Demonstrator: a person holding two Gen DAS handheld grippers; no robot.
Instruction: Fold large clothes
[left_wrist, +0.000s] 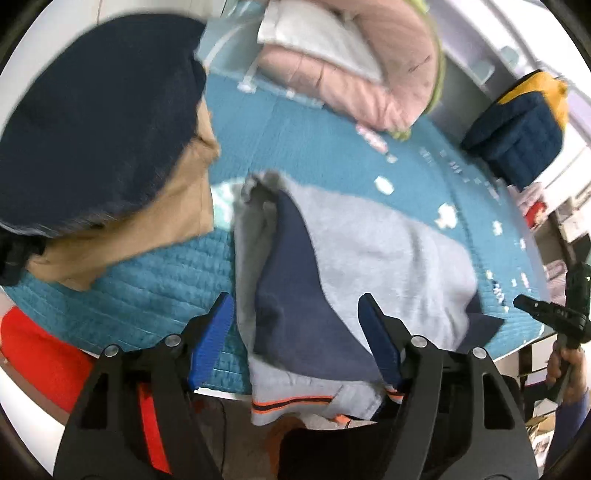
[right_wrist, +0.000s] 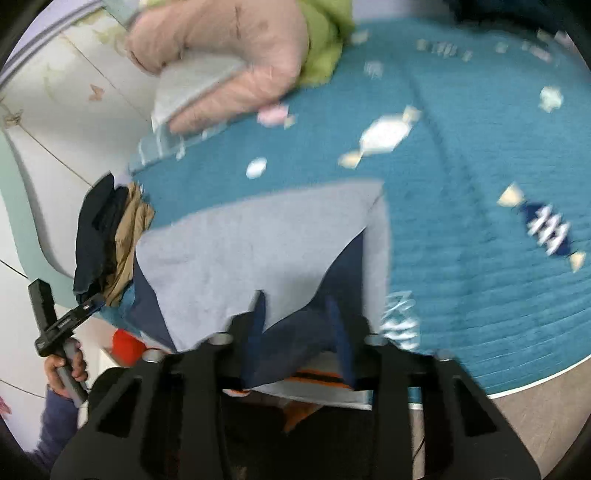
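Observation:
A grey and navy garment (left_wrist: 351, 254) with an orange-striped hem lies partly folded on the teal quilted bed cover (left_wrist: 332, 147), its hem hanging over the near edge. My left gripper (left_wrist: 295, 332) is open above the garment's near part, blue pads either side of it. The garment also shows in the right wrist view (right_wrist: 258, 240). My right gripper (right_wrist: 295, 321) is open, its fingers straddling the navy fabric at the hem. The right gripper shows at the far right of the left wrist view (left_wrist: 546, 314).
A stack of dark navy and tan clothes (left_wrist: 110, 147) sits left on the bed. A pink padded jacket (left_wrist: 351, 66) with green lining lies at the back. A navy and yellow bundle (left_wrist: 517, 129) is at the far right. A red object (left_wrist: 44, 354) is below the bed edge.

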